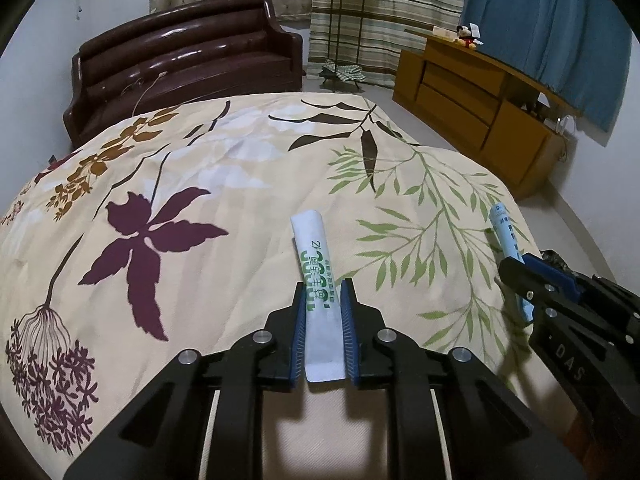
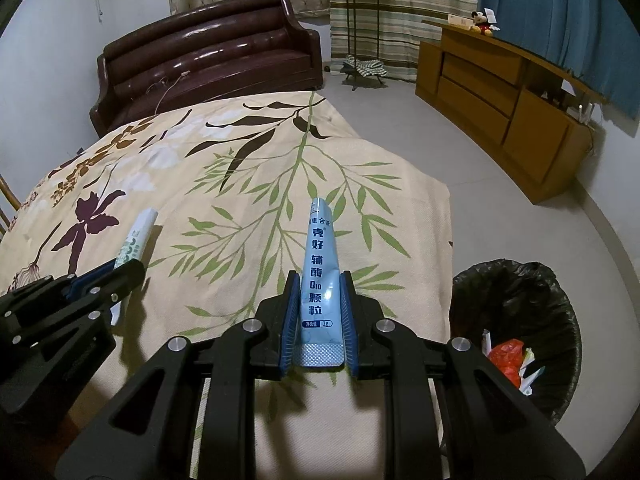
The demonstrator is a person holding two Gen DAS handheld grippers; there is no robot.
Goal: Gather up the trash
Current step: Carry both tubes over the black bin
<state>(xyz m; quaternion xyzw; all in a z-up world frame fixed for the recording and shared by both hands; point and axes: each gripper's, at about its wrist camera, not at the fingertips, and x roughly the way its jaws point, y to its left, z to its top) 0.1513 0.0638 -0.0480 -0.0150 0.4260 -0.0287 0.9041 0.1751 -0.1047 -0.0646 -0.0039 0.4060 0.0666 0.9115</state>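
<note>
Left gripper [image 1: 323, 292]: clamped on white sachet [image 1: 318, 280] with green print, held above the bed [image 1: 208, 184]. Right gripper [image 2: 320, 284]: clamped on light-blue sachet [image 2: 321, 276], also above the bed. Bin [image 2: 516, 320], black-lined, on the floor just beside the bed's edge, holding red and white scraps.

Bin [image 2: 516, 320] mouth open — floor [image 2: 460, 152] beside seemingly unobstructed; bedspread [image 2: 240, 184] bare.
</note>
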